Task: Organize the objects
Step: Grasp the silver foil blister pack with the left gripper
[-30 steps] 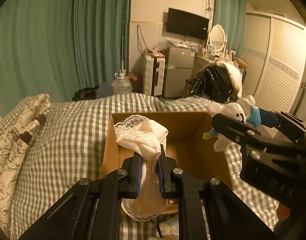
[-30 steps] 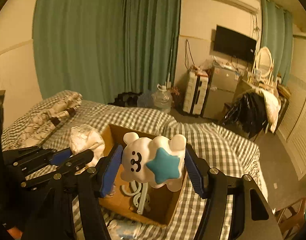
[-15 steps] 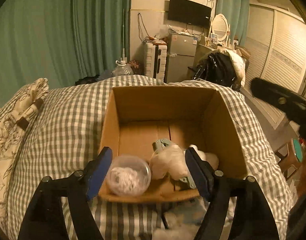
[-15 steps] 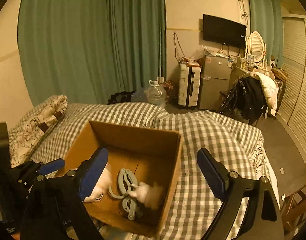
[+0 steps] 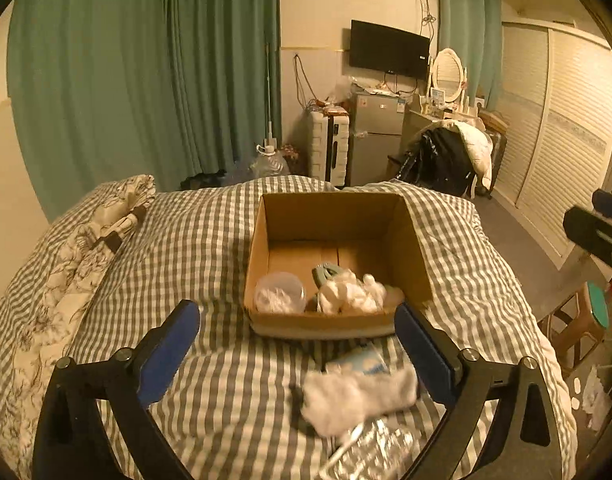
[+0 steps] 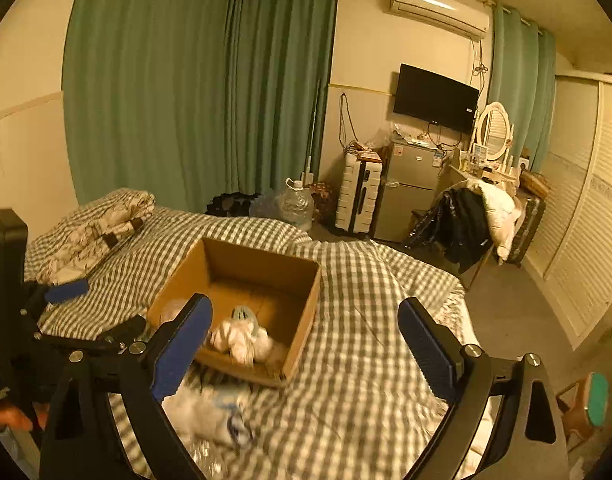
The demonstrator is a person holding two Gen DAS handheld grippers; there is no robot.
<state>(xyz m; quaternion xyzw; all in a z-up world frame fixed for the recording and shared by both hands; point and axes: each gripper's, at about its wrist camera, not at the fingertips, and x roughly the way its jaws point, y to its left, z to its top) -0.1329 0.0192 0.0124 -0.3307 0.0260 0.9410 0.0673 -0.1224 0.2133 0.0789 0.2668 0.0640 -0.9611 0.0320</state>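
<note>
An open cardboard box point(image 5: 334, 324) point(image 6: 302, 320) sits on the checked bed. Inside lie a clear round tub point(image 5: 280, 294), a white crumpled cloth and plush toy point(image 5: 352, 296) point(image 6: 242, 340) and a pale blue hook point(image 5: 326, 272). My left gripper point(image 5: 298, 354) is open and empty, held back from the box's near wall. My right gripper point(image 6: 304, 344) is open and empty, to the right of the box. On the bed in front of the box lie a white fluffy item point(image 5: 358, 400) point(image 6: 202, 412), a blue-and-white packet point(image 5: 360, 362) and a crinkled silver bag point(image 5: 374, 452).
A folded patterned quilt point(image 5: 86, 248) lies on the bed at the left. Green curtains point(image 5: 146, 80) hang behind. A suitcase point(image 6: 360, 196), a small fridge point(image 6: 408, 192), a chair with clothes point(image 6: 470, 220) and a stool point(image 6: 586, 404) stand on the floor to the right.
Both grippers opened and dropped the lace cloth and the star plush into the box. Both then pulled back and up, away from the box.
</note>
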